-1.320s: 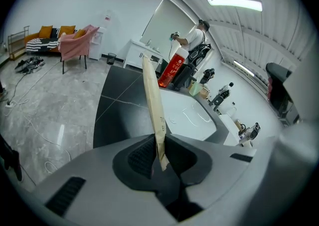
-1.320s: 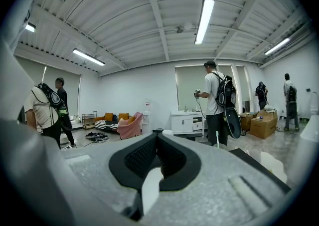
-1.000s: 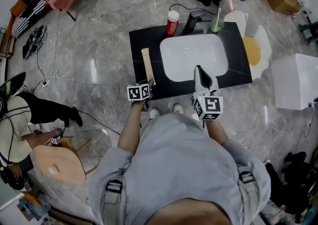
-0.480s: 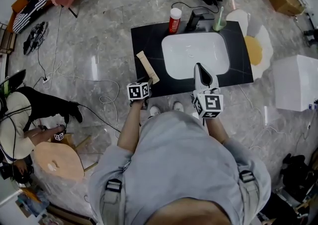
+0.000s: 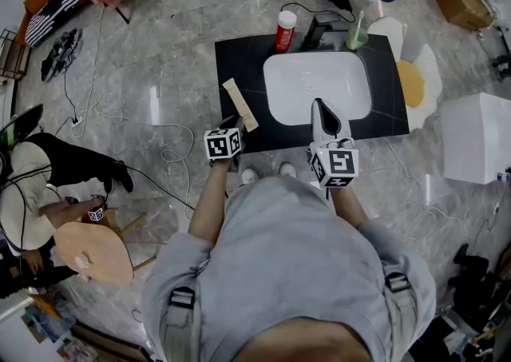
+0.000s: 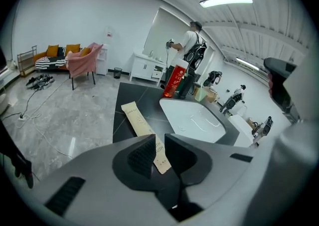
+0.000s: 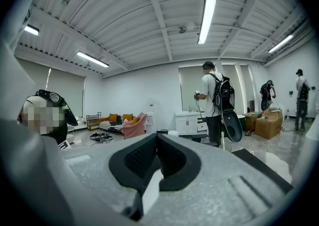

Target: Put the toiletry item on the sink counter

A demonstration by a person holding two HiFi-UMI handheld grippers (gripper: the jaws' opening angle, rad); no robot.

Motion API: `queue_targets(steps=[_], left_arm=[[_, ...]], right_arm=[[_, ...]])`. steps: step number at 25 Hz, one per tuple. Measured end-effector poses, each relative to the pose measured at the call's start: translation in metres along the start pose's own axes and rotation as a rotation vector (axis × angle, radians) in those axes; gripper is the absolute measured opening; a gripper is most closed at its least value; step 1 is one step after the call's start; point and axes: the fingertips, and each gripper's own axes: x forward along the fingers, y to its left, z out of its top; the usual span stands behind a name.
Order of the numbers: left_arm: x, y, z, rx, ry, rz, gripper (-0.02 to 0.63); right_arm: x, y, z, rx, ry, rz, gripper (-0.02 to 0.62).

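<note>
A tan toothbrush package [image 5: 240, 105] lies slanted on the left part of the black sink counter [image 5: 239, 57]. My left gripper [image 5: 236, 122] is at the package's near end. In the left gripper view the package [image 6: 137, 120] runs from the counter [image 6: 132, 95] into the narrow gap of the left gripper [image 6: 159, 147], whose jaws are closing on that end. My right gripper [image 5: 321, 106] hovers over the front rim of the white basin [image 5: 318, 87]. Seen from its own camera, the right gripper [image 7: 156, 145] is shut with nothing between the pads.
A red bottle [image 5: 285, 30], a black faucet [image 5: 315, 33] and a green cup with a toothbrush [image 5: 357, 35] stand along the counter's back. A person sits at the left [image 5: 40, 184] beside a wooden stool [image 5: 92, 252]. Cables lie on the floor; a white box [image 5: 475, 137] stands right.
The package has swung on the counter, its far end now pointing more to the left. Both grippers stay in nearly the same places.
</note>
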Motion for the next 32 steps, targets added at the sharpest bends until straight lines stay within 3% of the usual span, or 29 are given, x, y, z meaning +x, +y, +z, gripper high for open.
queue_targets(steps=[9,32], left_arm=[[-0.02,-0.005,0.013,0.002,-0.08,0.03,0.026],[-0.078,-0.032,0.076,0.122,-0.296,0.096,0.009]], right_arm=[[-0.004,0.002,0.001,-0.001,-0.005,0.016,0.005],[-0.005,0.004,0.007,0.0,-0.018,0.042,0.005]])
